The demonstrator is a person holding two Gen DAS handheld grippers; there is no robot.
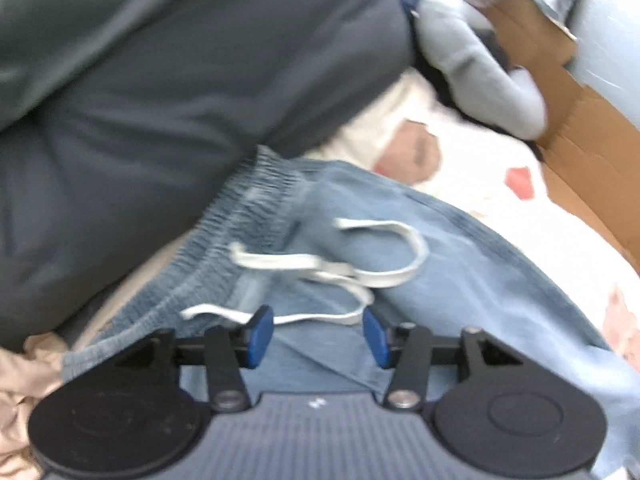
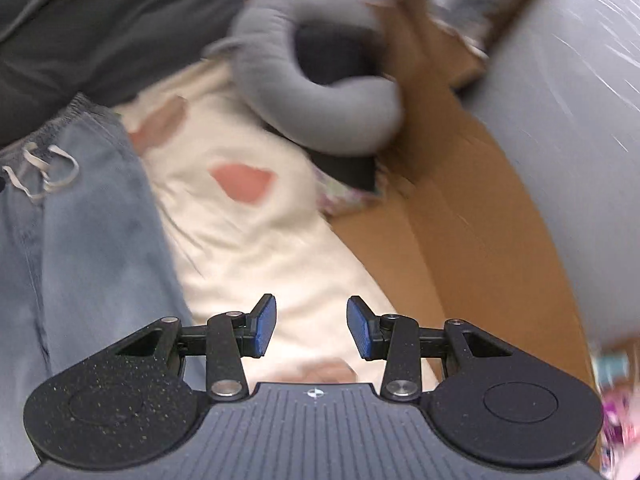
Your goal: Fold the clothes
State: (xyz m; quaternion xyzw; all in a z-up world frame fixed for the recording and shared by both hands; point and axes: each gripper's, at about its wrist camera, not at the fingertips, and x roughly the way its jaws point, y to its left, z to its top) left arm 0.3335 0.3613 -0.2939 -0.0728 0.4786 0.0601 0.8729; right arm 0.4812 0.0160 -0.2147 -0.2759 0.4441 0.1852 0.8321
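Both grippers gape empty: left gripper [image 1: 318, 336] over the denim trousers [image 1: 440, 264], right gripper [image 2: 312, 328] beside them.

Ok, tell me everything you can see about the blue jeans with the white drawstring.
The jeans look like light blue washed denim, lying spread on a cream sheet with pink patches. The waistband is gathered elastic, and a flat white drawstring lies loosely looped over the front. A dark grey garment overlaps the waistband's upper edge. The left gripper hangs over the cloth, jaws apart, nothing between them. The picture is blurred, so finer detail is unclear.
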